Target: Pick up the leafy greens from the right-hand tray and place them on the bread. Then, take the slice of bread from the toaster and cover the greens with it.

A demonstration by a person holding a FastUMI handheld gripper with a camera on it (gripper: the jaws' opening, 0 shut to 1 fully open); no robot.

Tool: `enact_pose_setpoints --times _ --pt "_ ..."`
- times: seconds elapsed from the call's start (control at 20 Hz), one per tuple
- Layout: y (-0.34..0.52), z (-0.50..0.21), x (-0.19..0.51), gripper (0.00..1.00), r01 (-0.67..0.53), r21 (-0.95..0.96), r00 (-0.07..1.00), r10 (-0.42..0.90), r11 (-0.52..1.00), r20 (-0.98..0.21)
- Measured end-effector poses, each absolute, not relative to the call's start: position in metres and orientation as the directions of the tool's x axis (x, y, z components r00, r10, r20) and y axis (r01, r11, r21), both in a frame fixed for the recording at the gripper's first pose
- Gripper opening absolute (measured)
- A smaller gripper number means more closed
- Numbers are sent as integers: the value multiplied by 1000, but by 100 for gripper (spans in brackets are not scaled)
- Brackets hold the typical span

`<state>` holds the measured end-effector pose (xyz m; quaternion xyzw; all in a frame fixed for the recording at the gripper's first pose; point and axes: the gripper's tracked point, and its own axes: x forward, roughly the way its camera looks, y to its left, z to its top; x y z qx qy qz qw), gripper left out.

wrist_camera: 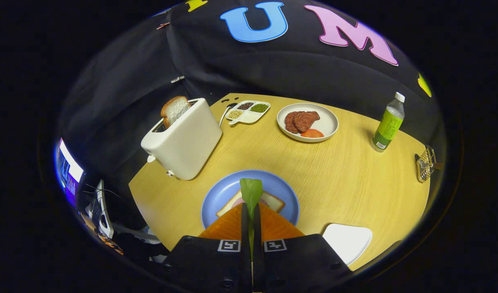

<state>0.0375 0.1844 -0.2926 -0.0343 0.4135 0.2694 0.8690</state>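
Note:
My gripper (pixel 251 209) is shut on a green leaf (pixel 251 191), which sticks up from between the fingertips. It hangs over a blue plate (pixel 216 195) that holds a slice of bread (pixel 275 200) with a pink slice on top; the fingers hide most of them. Beyond the plate to the left stands a white toaster (pixel 184 140) with a slice of bread (pixel 175 110) poking out of its slot. A white tray (pixel 346 242) lies just right of the fingers, bare where I can see it.
A white plate (pixel 328 120) with meat slices and a tomato slice sits at the far side of the round wooden table (pixel 346 183). A divided dish of beans (pixel 249 112) lies beside it. A green-labelled bottle (pixel 389 124) stands far right, near a small wire rack (pixel 424 165).

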Motion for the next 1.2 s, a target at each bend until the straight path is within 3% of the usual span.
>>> enact_pose_setpoints --times 0.25,0.55,0.6,1.05,1.2 --pt "200 -311 47 9 -471 151 513 409 869 -755" --pt "207 -326 51 28 -442 143 507 378 886 -775" --pt "207 -329 51 35 -439 136 508 370 888 -778" --pt "201 -340 54 56 -418 92 518 320 904 -793" --pt "201 -331 55 84 -416 80 544 319 906 -776"
